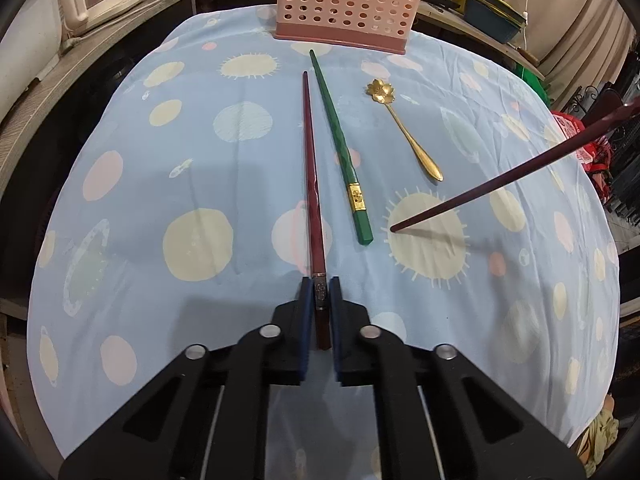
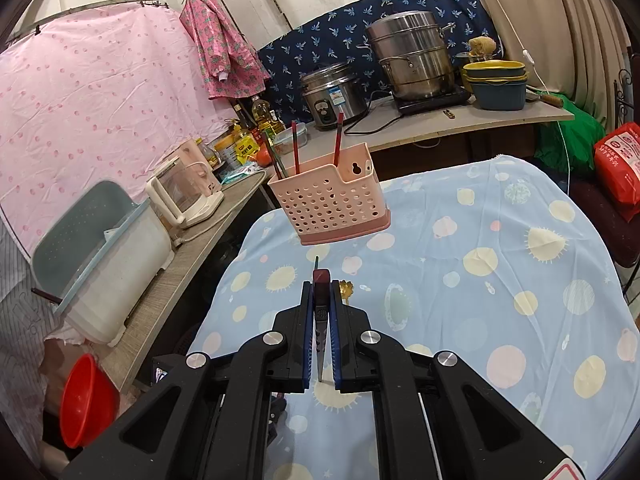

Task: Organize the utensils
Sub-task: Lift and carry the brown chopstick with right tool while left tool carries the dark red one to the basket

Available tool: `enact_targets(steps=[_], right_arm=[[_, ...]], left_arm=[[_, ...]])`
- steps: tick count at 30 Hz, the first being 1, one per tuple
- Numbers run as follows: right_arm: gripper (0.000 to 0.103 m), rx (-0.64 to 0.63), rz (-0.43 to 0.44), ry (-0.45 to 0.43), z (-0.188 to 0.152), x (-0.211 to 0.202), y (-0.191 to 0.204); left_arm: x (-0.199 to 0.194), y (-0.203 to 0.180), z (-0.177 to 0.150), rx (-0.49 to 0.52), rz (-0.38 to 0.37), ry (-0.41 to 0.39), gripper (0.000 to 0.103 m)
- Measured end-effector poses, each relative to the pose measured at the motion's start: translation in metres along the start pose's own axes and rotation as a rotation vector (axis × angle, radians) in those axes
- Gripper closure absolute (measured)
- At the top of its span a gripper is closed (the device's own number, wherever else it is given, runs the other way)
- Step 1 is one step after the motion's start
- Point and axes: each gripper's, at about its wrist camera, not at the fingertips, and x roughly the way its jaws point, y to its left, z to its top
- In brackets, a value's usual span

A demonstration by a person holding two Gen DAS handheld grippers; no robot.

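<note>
My left gripper is shut on the thick end of a dark red chopstick that lies on the blue cloth, tip toward the pink holder. A green chopstick and a gold flower spoon lie to its right. My right gripper is shut on another dark red chopstick, held above the table; its shaft slants in from the right in the left wrist view. The pink holder holds several chopsticks upright.
The blue patterned tablecloth covers the round table. A counter with a kettle and a dish rack runs along the left. Pots and bowls stand on the back counter. A red bowl is low left.
</note>
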Motion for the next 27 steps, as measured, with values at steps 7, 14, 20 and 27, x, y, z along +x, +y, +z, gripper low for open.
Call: enact_targets(steps=[7, 14, 20, 27], right_arm=[[0.096, -0.007, 0.001, -0.014, 0.003, -0.004, 0.003], [0.096, -0.034, 0.019, -0.079, 0.029, -0.013, 0.013], [0.096, -0.052, 0.044, -0.118, 0.052, -0.012, 0.023], [0.096, -0.055, 0.064, -0.144, 0.076, 0.0, 0.029]], left_arm=[[-0.029, 0.004, 0.011, -0.007, 0.011, -0.061, 0.096], [-0.09, 0.0, 0.048, 0.033, 0.044, -0.21, 0.096], [-0.13, -0.008, 0.084, 0.068, 0.069, -0.321, 0.096], [-0.149, -0.013, 0.12, 0.077, 0.077, -0.394, 0.096]])
